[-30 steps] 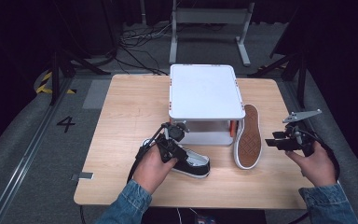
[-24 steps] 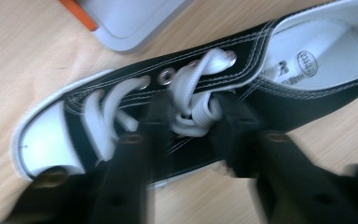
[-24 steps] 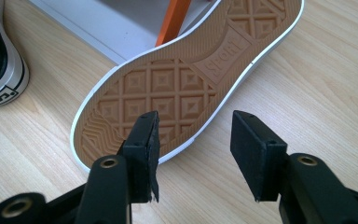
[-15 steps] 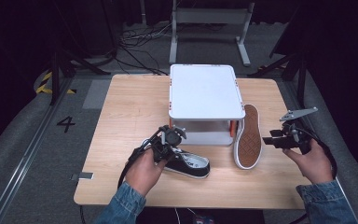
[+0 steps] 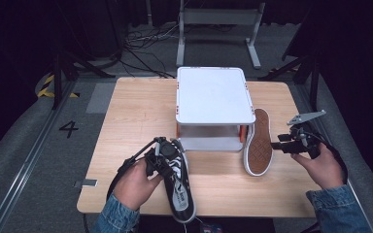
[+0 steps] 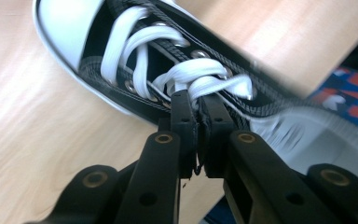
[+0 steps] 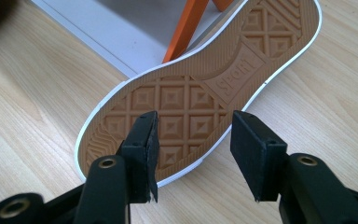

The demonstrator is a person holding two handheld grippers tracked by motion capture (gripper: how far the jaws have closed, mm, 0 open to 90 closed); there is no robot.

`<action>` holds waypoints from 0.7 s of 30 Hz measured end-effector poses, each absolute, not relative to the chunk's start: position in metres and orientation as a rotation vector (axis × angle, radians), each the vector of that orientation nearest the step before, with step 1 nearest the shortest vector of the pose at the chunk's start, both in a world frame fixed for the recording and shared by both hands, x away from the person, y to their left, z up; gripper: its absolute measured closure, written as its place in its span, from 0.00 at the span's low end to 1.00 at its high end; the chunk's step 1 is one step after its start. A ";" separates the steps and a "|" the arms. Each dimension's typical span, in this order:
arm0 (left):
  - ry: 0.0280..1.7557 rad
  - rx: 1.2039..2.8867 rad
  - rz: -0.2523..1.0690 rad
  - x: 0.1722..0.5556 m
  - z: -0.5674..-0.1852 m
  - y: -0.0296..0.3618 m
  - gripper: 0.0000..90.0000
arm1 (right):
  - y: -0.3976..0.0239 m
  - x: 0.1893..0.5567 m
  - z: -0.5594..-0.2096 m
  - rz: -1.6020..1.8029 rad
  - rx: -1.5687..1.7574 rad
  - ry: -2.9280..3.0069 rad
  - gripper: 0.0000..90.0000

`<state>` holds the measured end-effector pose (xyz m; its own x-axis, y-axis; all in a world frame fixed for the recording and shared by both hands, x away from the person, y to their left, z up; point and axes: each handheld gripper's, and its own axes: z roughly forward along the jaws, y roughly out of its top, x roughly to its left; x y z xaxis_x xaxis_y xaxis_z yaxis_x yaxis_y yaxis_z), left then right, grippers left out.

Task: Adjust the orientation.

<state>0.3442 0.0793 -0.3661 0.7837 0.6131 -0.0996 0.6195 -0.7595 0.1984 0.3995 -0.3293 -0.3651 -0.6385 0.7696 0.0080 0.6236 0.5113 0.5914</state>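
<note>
Our sleeves: blue denim, cuffs just behind each hand. Our left hand-held gripper (image 5: 167, 154): black body, black cable looping off its rear. Our right hand-held gripper (image 5: 278, 144): black, grey three-cornered plate on top. Jaws in both gripper views: flat black blocks on black links, brass-coloured rivets at joints, small screw holes.

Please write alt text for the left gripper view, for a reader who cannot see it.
The left tool is shut on the white laces of a black sneaker with a white toe cap, which lies on a light wooden table.
</note>
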 end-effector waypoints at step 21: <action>0.854 2.932 0.136 0.326 -0.398 0.064 0.25 | -0.328 0.397 -0.367 0.823 1.165 2.513 0.57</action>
